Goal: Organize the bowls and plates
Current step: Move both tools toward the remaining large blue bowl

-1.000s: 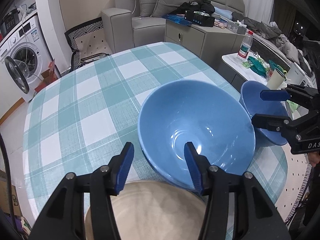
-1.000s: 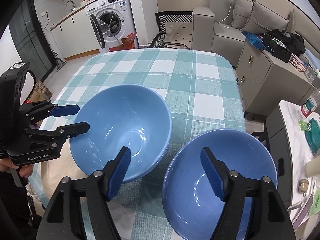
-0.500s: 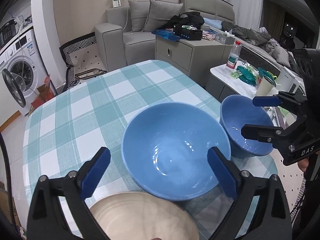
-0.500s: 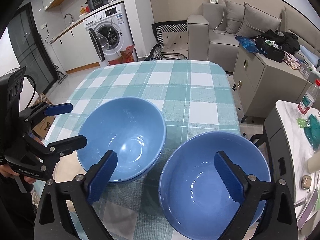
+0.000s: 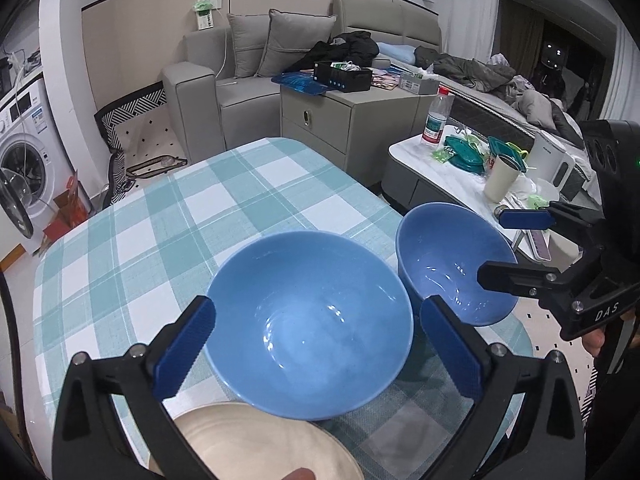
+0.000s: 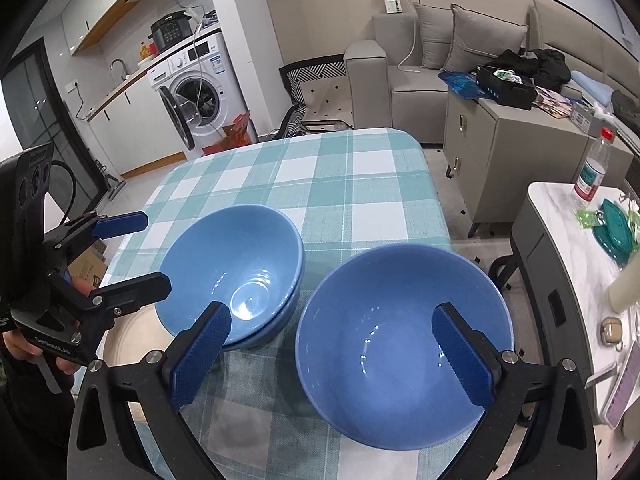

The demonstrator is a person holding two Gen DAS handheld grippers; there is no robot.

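Note:
A blue bowl [image 5: 312,336] stands on the checked tablecloth [image 5: 168,240], stacked in another blue bowl, as the double rim in the right wrist view [image 6: 236,276] shows. My left gripper [image 5: 320,352] is wide open above it, fingers apart on either side. A second blue bowl [image 6: 404,344] stands to its right, near the table's edge; it also shows in the left wrist view [image 5: 448,264]. My right gripper [image 6: 332,364] is wide open over that bowl. A beige plate [image 5: 256,444] lies at the near edge, partly under the bowl stack.
The table's right edge runs close past the right bowl. Beyond it stands a white side table [image 6: 576,248] with a bottle [image 6: 594,168], cup and green items. A grey sofa [image 6: 420,60] and cabinet [image 6: 500,128] stand behind; a washing machine [image 6: 200,96] at far left.
Both grippers have opened wide and pulled back and up from the bowls. The left bowl, tilted a second ago, now sits level on the table.

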